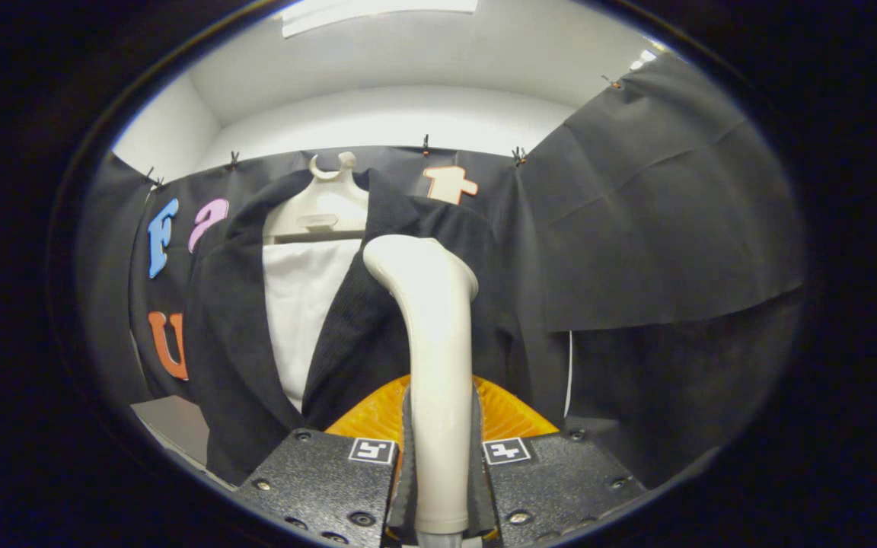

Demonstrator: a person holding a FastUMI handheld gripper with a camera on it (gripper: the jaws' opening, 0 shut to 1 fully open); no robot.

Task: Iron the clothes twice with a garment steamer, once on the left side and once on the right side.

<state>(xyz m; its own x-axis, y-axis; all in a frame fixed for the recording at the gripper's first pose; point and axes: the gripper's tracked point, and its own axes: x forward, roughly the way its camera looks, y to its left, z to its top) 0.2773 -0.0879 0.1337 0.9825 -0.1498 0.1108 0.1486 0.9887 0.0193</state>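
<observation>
Steamer (438,365) (cream, upright) between clamped fingers (377,487), against jacket (362,335)

I hold the cream-white plastic garment steamer (435,358) upright between my fingers, both pads pressed on its smooth handle. Its rounded head leans toward eleven o'clock and sits against the right front panel of the black textured jacket (377,320). The jacket hangs open straight ahead at twelve o'clock on a cream plastic hanger (322,209), its lapels spread apart over a plain white shirt (303,304) underneath. The jacket's left panel drops toward eight o'clock beyond my fingers.
</observation>
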